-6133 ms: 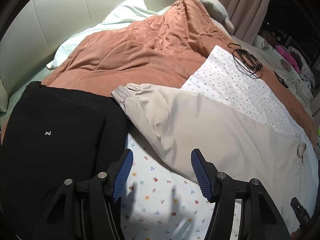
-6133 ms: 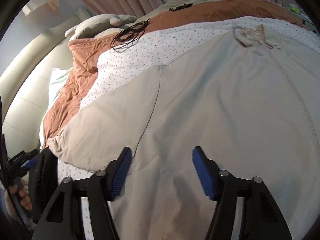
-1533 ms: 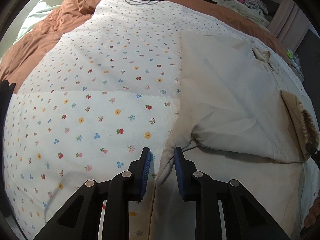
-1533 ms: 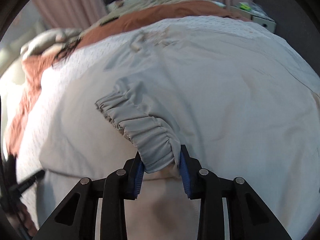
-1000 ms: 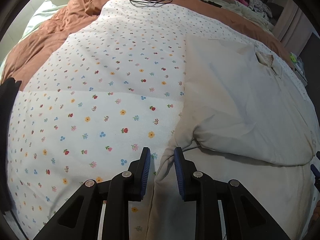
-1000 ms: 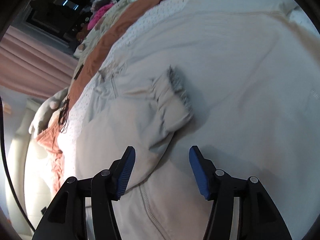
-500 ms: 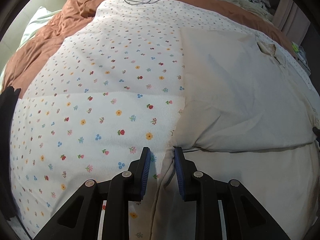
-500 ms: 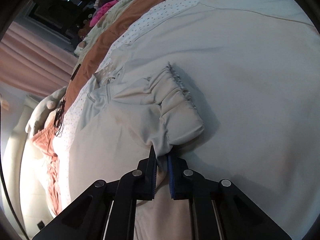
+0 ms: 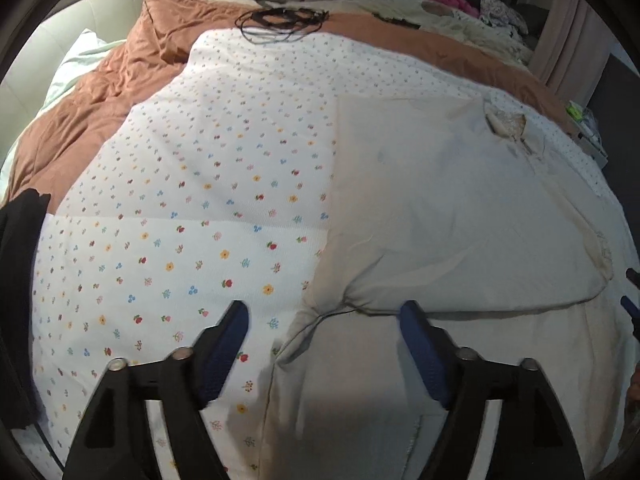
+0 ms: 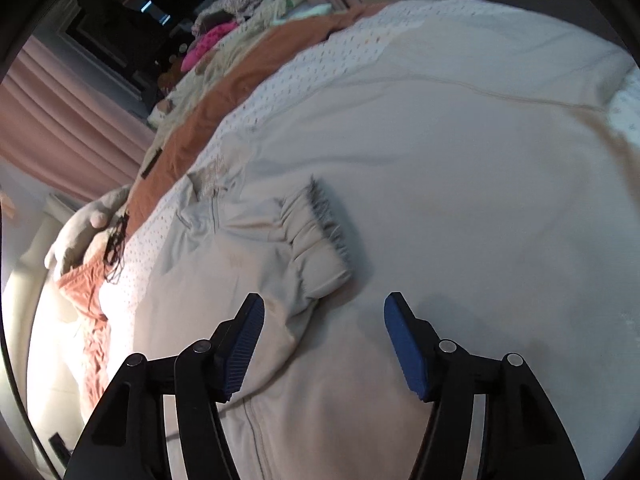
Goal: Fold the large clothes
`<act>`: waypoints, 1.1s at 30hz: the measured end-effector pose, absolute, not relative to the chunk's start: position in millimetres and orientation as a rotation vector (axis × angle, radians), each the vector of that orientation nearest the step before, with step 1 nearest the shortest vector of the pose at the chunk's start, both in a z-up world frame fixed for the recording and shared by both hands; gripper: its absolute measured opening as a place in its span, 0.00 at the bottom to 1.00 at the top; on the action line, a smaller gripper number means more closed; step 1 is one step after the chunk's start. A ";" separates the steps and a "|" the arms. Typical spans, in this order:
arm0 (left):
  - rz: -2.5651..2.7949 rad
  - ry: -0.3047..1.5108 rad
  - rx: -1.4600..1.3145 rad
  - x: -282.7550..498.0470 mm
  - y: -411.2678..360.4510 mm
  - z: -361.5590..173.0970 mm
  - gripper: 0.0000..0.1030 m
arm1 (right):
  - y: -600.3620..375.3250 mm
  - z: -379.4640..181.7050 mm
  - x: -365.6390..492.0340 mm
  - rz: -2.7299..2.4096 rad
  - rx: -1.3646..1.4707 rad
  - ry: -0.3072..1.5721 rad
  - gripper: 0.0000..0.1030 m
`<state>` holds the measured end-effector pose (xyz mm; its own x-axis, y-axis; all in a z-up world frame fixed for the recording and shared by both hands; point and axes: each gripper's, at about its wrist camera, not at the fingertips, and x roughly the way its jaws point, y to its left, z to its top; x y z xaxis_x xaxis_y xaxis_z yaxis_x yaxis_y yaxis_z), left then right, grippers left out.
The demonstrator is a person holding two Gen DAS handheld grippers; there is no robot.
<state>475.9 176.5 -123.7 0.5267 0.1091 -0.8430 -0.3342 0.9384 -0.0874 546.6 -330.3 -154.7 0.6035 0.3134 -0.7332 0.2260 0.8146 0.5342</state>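
- Folding this beige jacket (image 9: 460, 208) on the bed, I have one sleeve laid across the body, its gathered cuff (image 10: 316, 236) resting on the chest panel in the right wrist view.
- My left tongs (image 9: 324, 332) have just been opening and now stand wide, gripping nothing; the jacket's folded edge lies on the flowered sheet (image 9: 180, 200) below and between the pads, untouched.
- My right tongs (image 10: 324, 328) have likewise just been opening and stand fairly wide, holding nothing, just short of the cuff and sleeve.
- The jacket covers the right half of the sheet in the left view, collar (image 9: 508, 128) toward the far side, near the rust-coloured quilt (image 9: 132, 92).
- Judging from this, the sleeve fold is set down and the other side comes next.
- To do it well, I would pinch a single clean layer at the seam, lift only enough to clear the body, carry both hands across evenly, and let go once the cloth lies flat, so the placed sleeve is not dragged.
- The padded fabric looks springy, so folds may creep open.
- No containers show clearly; a dark garment (image 9: 18, 280) lies at the left edge and a coil of black cord (image 9: 280, 20) sits on the quilt.
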 end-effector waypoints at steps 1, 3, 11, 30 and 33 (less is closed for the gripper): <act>0.260 0.953 -0.259 474.1 172.0 -114.7 0.88 | -337.8 -150.9 540.7 0.050 0.648 0.930 0.61; 0.235 0.917 -0.281 473.4 163.2 -101.1 0.88 | -353.3 -144.8 532.4 0.038 0.677 0.926 0.61; 0.162 0.858 -0.316 471.5 123.8 -81.8 0.88 | -428.3 -98.9 502.0 -0.054 0.530 0.888 0.61; 0.101 0.879 -0.176 495.8 33.4 -102.3 0.88 | -634.7 -109.6 482.1 -0.254 0.627 0.801 0.61; 0.109 0.870 -0.164 500.1 28.9 -108.3 0.88 | -656.8 -122.0 487.7 -0.271 0.676 0.777 0.61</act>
